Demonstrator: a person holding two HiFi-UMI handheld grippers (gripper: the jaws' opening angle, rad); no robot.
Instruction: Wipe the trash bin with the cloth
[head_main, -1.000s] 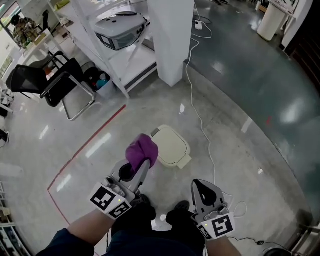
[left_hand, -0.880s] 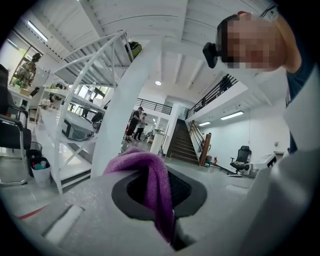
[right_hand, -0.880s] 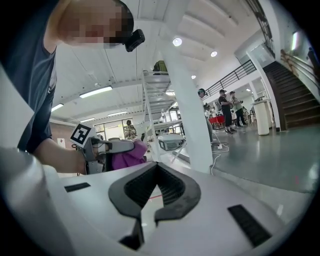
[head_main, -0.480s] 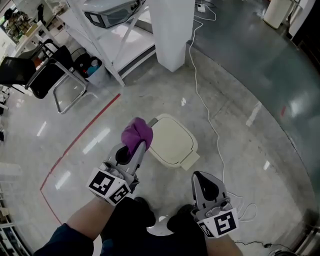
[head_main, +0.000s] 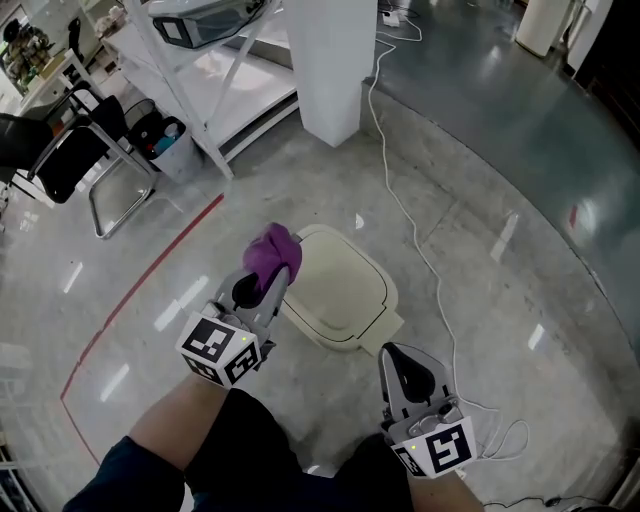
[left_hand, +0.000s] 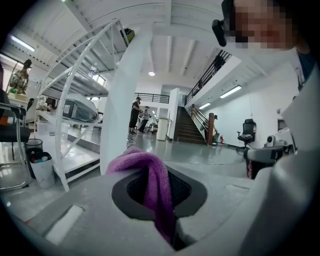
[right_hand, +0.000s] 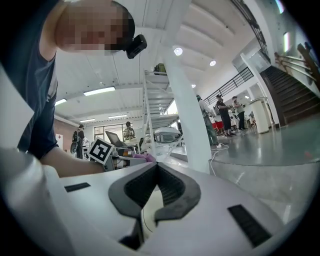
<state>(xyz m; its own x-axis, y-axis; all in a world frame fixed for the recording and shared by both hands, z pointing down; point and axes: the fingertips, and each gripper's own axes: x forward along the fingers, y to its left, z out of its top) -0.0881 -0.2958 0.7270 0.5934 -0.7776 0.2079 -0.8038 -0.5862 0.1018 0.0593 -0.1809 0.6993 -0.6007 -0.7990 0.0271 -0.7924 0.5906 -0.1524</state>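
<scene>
Floor (head_main: 480, 300): head view shows bin (head_main: 345, 290); left gripper (head_main: 277, 276) jaws pinch cloth (head_main: 268, 248), right gripper (head_main: 399, 357) jaws together.

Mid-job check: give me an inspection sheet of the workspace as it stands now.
Surface: glossy concrete floor, red tape line at left.
Job's things: cream trash bin, lid down; purple cloth at its left edge, contact unclear.
Clutter: nothing seen beside the bin.
Grippers: left tongs shut on the cloth; right tongs shut, empty, near the bin's near corner.
Cables: white cable on the floor right of the bin.
Surroundings: white pillar, rack, black chair.
</scene>
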